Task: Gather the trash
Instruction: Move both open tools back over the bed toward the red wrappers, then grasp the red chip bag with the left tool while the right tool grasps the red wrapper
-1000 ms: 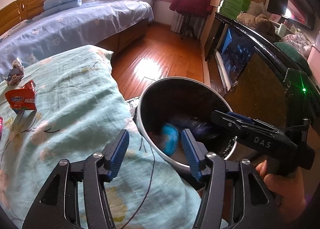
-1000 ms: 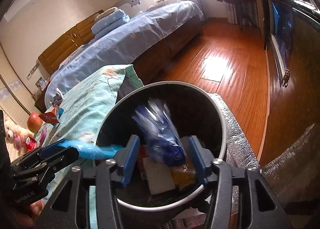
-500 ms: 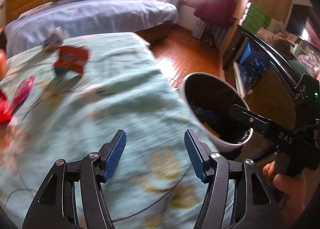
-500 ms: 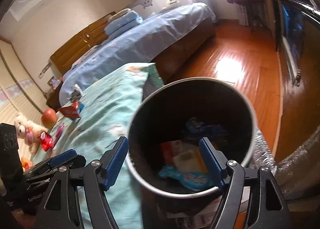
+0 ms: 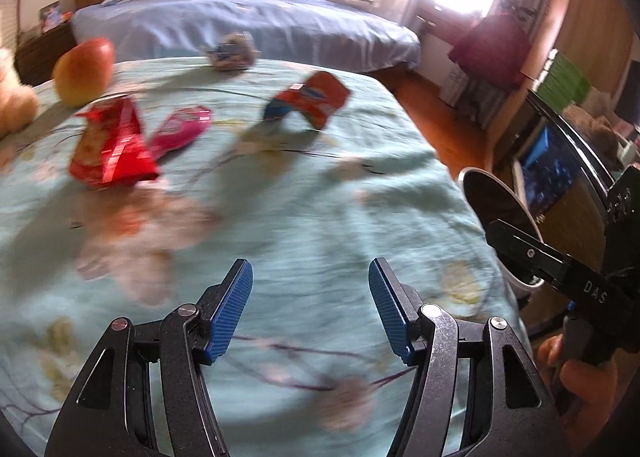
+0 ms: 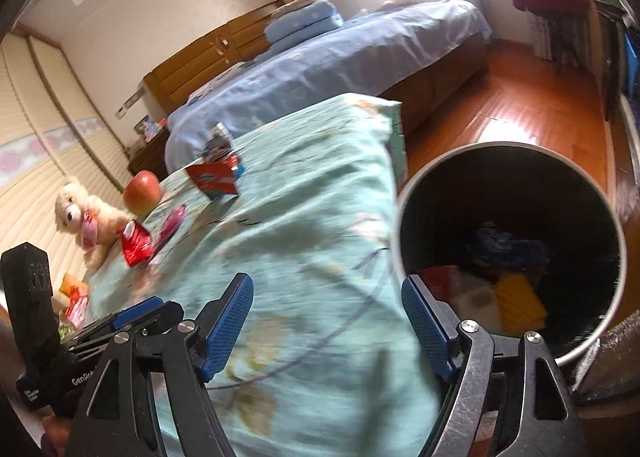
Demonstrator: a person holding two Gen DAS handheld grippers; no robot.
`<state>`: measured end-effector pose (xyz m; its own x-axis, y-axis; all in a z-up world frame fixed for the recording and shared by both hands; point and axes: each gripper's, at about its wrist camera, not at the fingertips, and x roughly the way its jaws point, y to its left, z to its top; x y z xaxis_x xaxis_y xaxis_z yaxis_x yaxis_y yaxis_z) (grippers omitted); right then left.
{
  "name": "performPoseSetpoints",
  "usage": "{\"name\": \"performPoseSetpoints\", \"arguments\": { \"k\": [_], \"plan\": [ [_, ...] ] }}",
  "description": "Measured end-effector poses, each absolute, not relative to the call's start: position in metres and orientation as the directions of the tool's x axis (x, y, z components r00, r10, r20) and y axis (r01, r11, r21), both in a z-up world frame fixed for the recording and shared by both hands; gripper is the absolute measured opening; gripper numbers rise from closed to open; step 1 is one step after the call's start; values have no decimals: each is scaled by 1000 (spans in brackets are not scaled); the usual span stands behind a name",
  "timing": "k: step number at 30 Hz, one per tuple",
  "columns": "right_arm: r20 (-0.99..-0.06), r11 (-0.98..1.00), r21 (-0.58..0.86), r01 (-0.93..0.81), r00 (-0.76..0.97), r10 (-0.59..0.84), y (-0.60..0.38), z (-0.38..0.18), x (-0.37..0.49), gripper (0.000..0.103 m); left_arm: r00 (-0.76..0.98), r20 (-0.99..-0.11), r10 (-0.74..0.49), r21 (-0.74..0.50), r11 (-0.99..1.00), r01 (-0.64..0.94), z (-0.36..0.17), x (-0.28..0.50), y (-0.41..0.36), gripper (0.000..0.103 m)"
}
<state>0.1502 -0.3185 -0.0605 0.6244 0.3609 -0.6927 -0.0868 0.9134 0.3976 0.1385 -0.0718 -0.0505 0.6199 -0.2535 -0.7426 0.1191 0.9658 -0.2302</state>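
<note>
Left wrist view: the left hand-held gripper (image 5: 310, 307) hangs open and empty over the teal quilt (image 5: 312, 217). Toward the quilt's far edge lie wrappers: a red one (image 5: 110, 149), a pink one (image 5: 180, 131), a red-blue one (image 5: 308, 99) (all blurred). The right hand-held gripper (image 6: 326, 323), just opening, is empty beside the bin (image 6: 612, 229) at the quilt's right edge.

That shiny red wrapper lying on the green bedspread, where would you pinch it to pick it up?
Probably by the raised, crumpled edge of the shiny red wrapper, coming down from above with the left tool, now open and empty. The wrapper lies mostly flat on the bedspread, so a flat face offers little to pinch.
</note>
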Motion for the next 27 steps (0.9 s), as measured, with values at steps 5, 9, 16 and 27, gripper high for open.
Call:
{"name": "performPoseSetpoints", "arguments": {
  "k": [5, 9, 16, 27],
  "plan": [
    [-696, 911, 391, -131, 605, 386, -294, -61, 157, 79, 630, -745, -220, -239, 969, 55, -53, 136, -41, 61],
    [-700, 910, 382, -163, 591, 400, -275, -62, 163, 79, 632, -750, -194, -243, 970, 10, -56, 137, -22, 61],
    [-709, 902, 377, -211, 561, 427, -251, -63, 177, 79, 642, -751, -155, -256, 965, -65, -57, 142, 8, 62],
    [-717, 888, 370, -275, 523, 460, -214, -63, 212, 80, 660, -748, -65, -206, 969, -138, -49, 162, 33, 68]
  ]
}}
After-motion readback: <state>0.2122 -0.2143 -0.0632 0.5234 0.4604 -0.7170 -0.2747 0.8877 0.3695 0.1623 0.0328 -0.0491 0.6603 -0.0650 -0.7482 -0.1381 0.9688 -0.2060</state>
